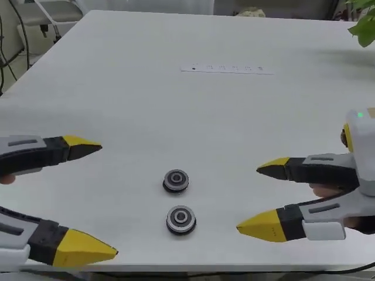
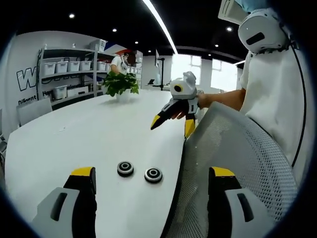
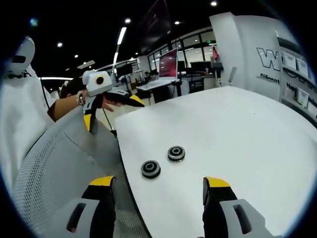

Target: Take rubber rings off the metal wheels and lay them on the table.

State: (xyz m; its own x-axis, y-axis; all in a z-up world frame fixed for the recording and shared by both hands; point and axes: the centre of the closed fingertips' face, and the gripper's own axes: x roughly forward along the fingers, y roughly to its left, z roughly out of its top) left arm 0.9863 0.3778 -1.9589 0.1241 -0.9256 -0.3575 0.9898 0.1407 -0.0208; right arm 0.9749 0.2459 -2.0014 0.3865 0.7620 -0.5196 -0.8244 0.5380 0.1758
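Two small metal wheels with dark rubber rings lie flat on the white table [image 1: 176, 105]. The farther wheel [image 1: 176, 180] [image 2: 125, 168] [image 3: 176, 153] sits just behind the nearer wheel [image 1: 181, 219] [image 2: 153, 174] [image 3: 150, 169], close to the table's front edge. My left gripper [image 1: 96, 199] [image 2: 151, 176] [image 3: 114, 111] stands open to the left of them, jaws wide, holding nothing. To the right of the wheels my right gripper [image 1: 258, 196] [image 3: 158, 183] [image 2: 171, 124] is open and holds nothing either.
A strip of printed text [image 1: 227, 68] lies on the table's far middle. A potted plant [image 1: 364, 23] [image 2: 119, 84] stands at the far right corner. A mesh chair back [image 2: 233, 163] [image 3: 59, 168] sits against the near edge.
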